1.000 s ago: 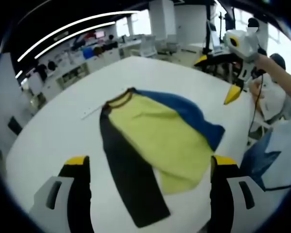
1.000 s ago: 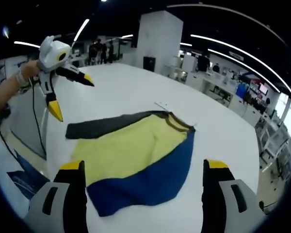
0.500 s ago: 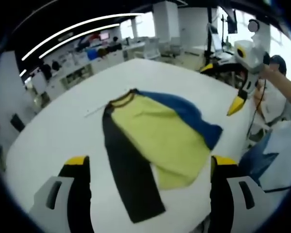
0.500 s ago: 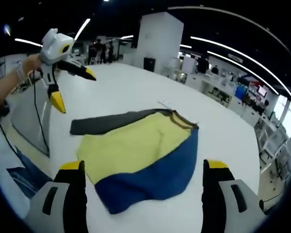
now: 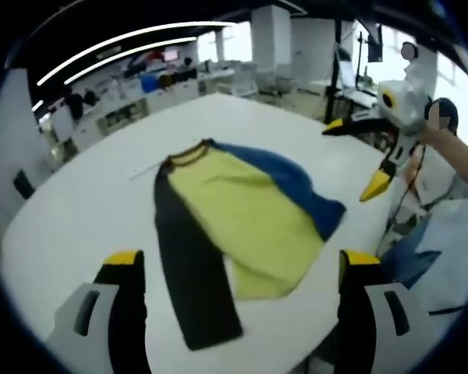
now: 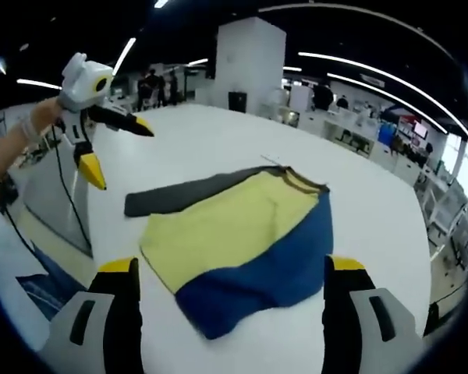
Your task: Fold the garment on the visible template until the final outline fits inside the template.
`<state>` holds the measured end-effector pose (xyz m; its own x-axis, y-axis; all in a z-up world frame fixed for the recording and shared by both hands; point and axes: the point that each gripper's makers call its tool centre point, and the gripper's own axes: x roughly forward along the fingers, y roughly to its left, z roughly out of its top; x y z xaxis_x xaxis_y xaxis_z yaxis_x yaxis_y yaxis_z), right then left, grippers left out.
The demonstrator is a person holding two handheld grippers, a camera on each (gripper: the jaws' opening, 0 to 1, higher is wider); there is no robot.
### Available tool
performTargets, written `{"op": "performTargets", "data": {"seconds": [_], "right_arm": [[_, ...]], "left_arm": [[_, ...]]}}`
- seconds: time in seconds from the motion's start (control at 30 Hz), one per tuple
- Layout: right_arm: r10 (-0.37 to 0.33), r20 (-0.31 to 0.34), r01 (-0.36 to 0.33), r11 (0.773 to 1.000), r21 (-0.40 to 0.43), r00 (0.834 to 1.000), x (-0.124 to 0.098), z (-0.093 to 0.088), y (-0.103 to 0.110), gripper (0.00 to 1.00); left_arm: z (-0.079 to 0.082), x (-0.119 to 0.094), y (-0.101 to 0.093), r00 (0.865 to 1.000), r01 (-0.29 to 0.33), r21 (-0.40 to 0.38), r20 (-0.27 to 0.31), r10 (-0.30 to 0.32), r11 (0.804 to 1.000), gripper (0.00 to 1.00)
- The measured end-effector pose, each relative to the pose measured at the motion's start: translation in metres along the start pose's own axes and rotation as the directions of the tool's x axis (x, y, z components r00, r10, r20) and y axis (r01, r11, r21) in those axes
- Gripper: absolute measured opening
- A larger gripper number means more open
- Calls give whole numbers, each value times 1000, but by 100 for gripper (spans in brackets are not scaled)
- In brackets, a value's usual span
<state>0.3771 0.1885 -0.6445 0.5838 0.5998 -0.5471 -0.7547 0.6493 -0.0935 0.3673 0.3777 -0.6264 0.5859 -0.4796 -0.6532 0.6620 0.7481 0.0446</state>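
Left gripper view: my left gripper (image 5: pixel 238 269) is hanging released, jaws wide, over the garment (image 5: pixel 234 214) that's lying flat on the white table (image 5: pixel 78 210). The right gripper (image 5: pixel 359 160) is floating alongside, spread too. Right gripper view: right gripper (image 6: pixel 228 276) is gaping above the same shirt (image 6: pixel 238 238); left gripper (image 6: pixel 113 148) is up beside it. I'm not spotting any readable writing, though it's blurry.

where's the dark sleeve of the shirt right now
In the left gripper view, the dark sleeve lies flat on the white table, along the yellow panel's left edge.
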Motion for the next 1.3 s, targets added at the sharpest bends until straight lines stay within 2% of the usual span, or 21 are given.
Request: {"op": "performTargets", "data": {"seconds": [0.17, 0.23, 0.43, 0.53, 0.63, 0.8, 0.87, 0.97, 1.07, 1.3], "right_arm": [[-6, -3, 6, 1000, 9, 1000, 2, -5, 5, 97], [-8, -1, 8, 999, 37, 1000, 3, -7, 7, 97], [-26, 13, 26, 999, 32, 1000, 6, -9, 15, 93], [-16, 22, 16, 999, 31, 1000, 8, -9, 22, 82], [39, 7, -39, 998, 42, 999, 14, -16, 38, 73], [75, 13, -76, 994, 84, 997, 20, -22, 51, 50], [101, 4, -100, 989, 109, 995, 23, -26, 56, 44], [128, -36, -124, 988, 96, 991, 27, -36, 65, 38], [158, -47, -152, 984, 96, 986, 29, -41, 73, 24], [206, -69, -198, 973, 117, 976, 40, -54, 86, 16]], "left_arm": [[1, -5, -5, 999, -11, -28, 52, 13, 1000, 100], [-3, -5, -8, 999, -7, -37, 35, 8, 999, 100], [-7, -9, -8, 999, -20, -39, 37, 22, 999, 100], [-10, -10, -4, 999, -27, -43, 37, 29, 999, 100], [-15, -9, -1, 999, -29, -53, 22, 30, 998, 100], [-15, -9, 1, 999, -28, -61, 29, 30, 998, 100], [-16, -9, 2, 999, -28, -59, 23, 29, 998, 100], [-16, -9, 2, 999, -27, -64, 23, 29, 998, 99], [-16, -10, 2, 999, -25, -68, 26, 27, 997, 99], [-16, -10, 1, 999, -19, -72, 32, 22, 997, 98]]}}
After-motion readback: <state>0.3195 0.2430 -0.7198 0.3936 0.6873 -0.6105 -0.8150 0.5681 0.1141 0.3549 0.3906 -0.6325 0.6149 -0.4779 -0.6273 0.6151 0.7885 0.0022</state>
